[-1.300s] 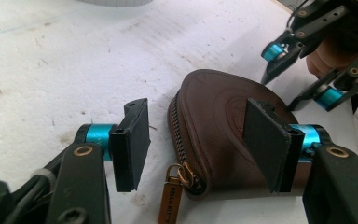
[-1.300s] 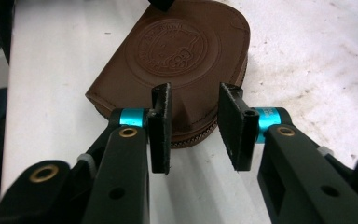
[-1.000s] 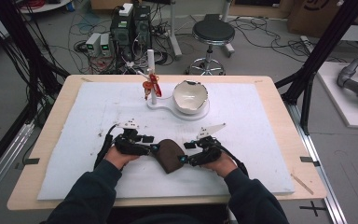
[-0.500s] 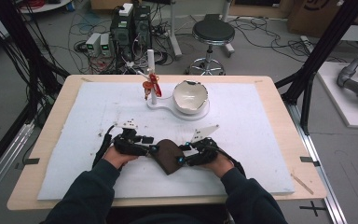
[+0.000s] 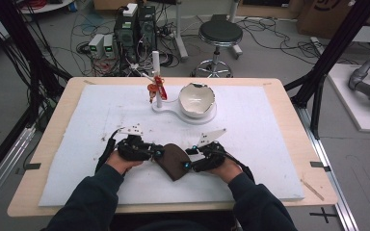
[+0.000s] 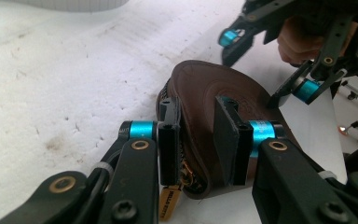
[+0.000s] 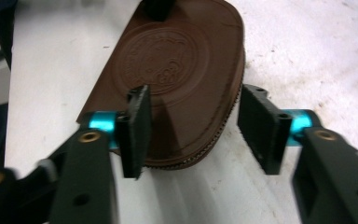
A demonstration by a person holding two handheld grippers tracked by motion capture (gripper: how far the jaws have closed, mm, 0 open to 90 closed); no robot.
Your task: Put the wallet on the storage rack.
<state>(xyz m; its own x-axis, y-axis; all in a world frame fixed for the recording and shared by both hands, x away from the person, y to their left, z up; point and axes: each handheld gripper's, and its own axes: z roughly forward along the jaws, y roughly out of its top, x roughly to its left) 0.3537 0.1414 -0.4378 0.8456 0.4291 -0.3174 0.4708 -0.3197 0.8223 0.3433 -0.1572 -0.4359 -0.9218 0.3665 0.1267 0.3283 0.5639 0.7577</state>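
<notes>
A brown leather zip pouch (image 5: 172, 160) lies flat on the white mat (image 5: 270, 125) of the tabletop (image 5: 289, 96), nearest the person's edge, framed by two hand-held tools. To the pouch's left, the left tool (image 6: 196, 135) has just closed its jaws and now pinches the pouch's zippered rim, one pad on the outer side against the zip teeth, the other pressed on the embossed leather top; a small brass zip tag (image 6: 168, 207) hangs just below that grip. To the pouch's right, the right tool (image 7: 196, 128) stands spread, its jaws having just been opening; one pad hovers over the stamped face of the pouch, the other sits off its rounded edge above the mat, and neither pad appears to press on the leather. The work appears to be at its holding stage: the left side anchors the pouch while the right lines up for its own bite, likely on the zip edge or the pull. The next move seems to call for the right tool to settle onto the seam and close without dragging the pouch out of the left's pinch. Beyond the pouch, farther up the mat, a white bowl (image 5: 197, 99) sits on a white stand (image 5: 160, 107) hung with red trinkets (image 5: 156, 86), well apart from the hands.
</notes>
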